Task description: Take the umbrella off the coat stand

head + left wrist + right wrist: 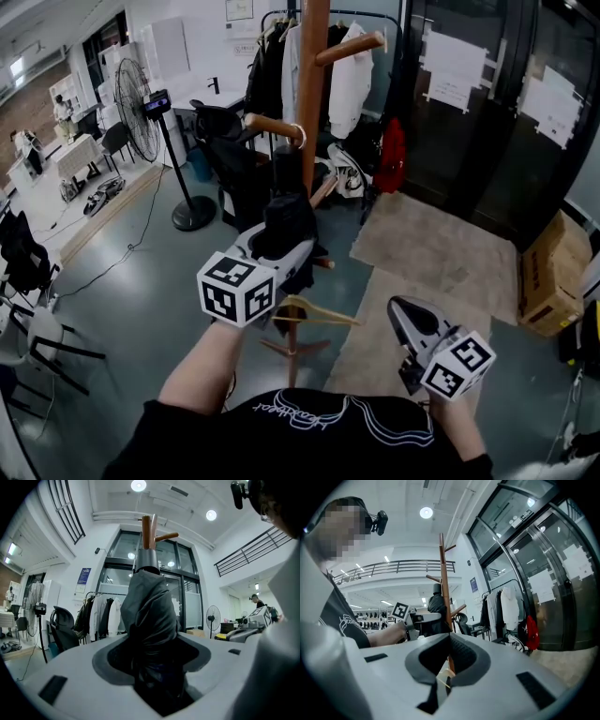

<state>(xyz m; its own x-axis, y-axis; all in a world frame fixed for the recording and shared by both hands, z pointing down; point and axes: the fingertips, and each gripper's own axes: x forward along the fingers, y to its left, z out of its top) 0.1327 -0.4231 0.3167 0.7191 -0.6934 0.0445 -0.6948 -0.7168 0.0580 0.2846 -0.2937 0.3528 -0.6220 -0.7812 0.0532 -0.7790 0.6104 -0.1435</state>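
Note:
A wooden coat stand [312, 94] rises in the middle of the head view, with pegs sticking out left and right. From the left peg [272, 127] hangs a black folded umbrella [289, 211]. My left gripper [284, 232] reaches level at it and is shut on the umbrella. In the left gripper view the dark fabric [150, 616] fills the space between the jaws, with the stand's top [146, 531] above. My right gripper [405, 314] hangs lower at the right, apart from the stand. Its jaws [449, 641] meet with nothing between them, and the stand [443, 573] lies ahead of them.
A wooden hanger [314, 314] lies on the stand's base. Behind are a clothes rack [347, 66], a black chair [225, 131] and a standing fan [141, 103]. A rug [441, 244], a cardboard box [553, 277] and glass doors [487, 103] are at the right.

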